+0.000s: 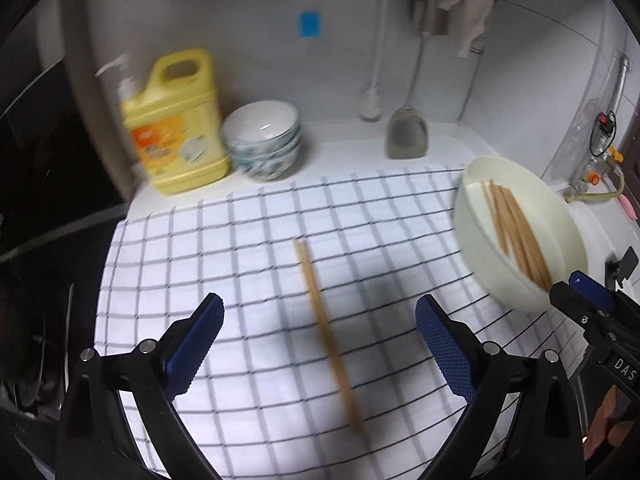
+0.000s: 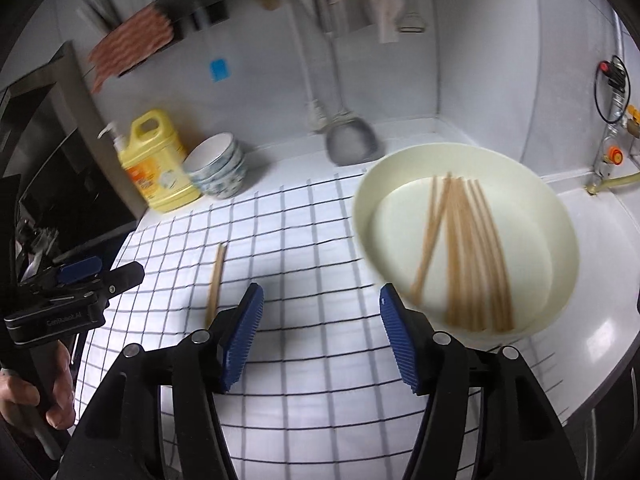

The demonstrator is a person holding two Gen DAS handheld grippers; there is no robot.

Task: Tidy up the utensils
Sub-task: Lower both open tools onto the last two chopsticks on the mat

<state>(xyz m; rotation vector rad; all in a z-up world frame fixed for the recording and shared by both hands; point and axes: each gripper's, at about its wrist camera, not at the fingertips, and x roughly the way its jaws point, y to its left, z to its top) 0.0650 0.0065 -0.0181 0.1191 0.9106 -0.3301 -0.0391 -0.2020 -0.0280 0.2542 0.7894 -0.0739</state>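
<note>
On the checked cloth (image 1: 248,248) lies a wooden chopstick (image 1: 324,332), running away from me; blur hides whether it is one stick or two together. My left gripper (image 1: 320,304) hovers over it, open wide, one finger on each side and no pad touching it. A cream bowl (image 2: 560,220) at the right holds several chopsticks (image 2: 464,248). My right gripper (image 2: 320,290) is open with nothing between its pads, and its right finger sits by the bowl's near rim. The loose chopstick (image 2: 216,280) lies left of it. From the left wrist view, the bowl (image 1: 492,272) stands at the far right.
A yellow detergent jug (image 1: 176,120) and stacked patterned bowls (image 1: 264,140) stand at the back left. A metal spatula (image 1: 406,136) and a white brush (image 1: 370,104) hang on the tiled wall. A dark stove (image 2: 60,184) borders the left, and gas fittings (image 2: 612,152) the right corner.
</note>
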